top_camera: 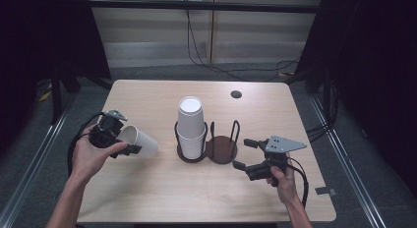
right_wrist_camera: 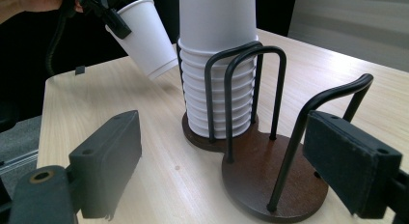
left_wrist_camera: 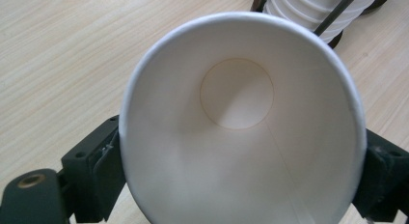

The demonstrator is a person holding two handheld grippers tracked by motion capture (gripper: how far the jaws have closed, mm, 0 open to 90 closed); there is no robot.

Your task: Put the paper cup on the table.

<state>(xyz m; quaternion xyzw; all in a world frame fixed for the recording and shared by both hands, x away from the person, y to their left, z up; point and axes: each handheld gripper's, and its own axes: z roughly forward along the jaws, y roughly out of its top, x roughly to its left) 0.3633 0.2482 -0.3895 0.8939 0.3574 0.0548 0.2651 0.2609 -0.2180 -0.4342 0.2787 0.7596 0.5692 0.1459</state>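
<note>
- High view: left gripper [top_camera: 129,148] holds a white paper cup [top_camera: 142,141] by its rim end, cup lying nearly level in the air, mouth toward the hand, base pointing at the dark wooden two-bay cup holder with black wire hoops [top_camera: 222,149].
- Left gripper view: the black jaws sit either side of the cup's rim [left_wrist_camera: 241,122]; the mouth faces the camera and the round base disc shows deep inside. Both jaws lie against the outer wall, so the cup is gripped.
- Right gripper view: the same cup [right_wrist_camera: 143,36] hangs tilted, up and left of the holder, close to the stack but apart from it.
- Right gripper [top_camera: 244,154] rests just right of the holder, jaws spread wide, nothing between the pads. In the right gripper view its two black jaws frame the holder's near bay [right_wrist_camera: 277,185], which is bare brown wood.
- Tall stack of white paper cups [top_camera: 191,127] stands upright in the holder's left bay, inside the wire hoops.
- Holder sits near the middle of the pale wood-grain table [top_camera: 147,193]; a small dark round hole [top_camera: 236,94] lies beyond it, toward the far edge.
</note>
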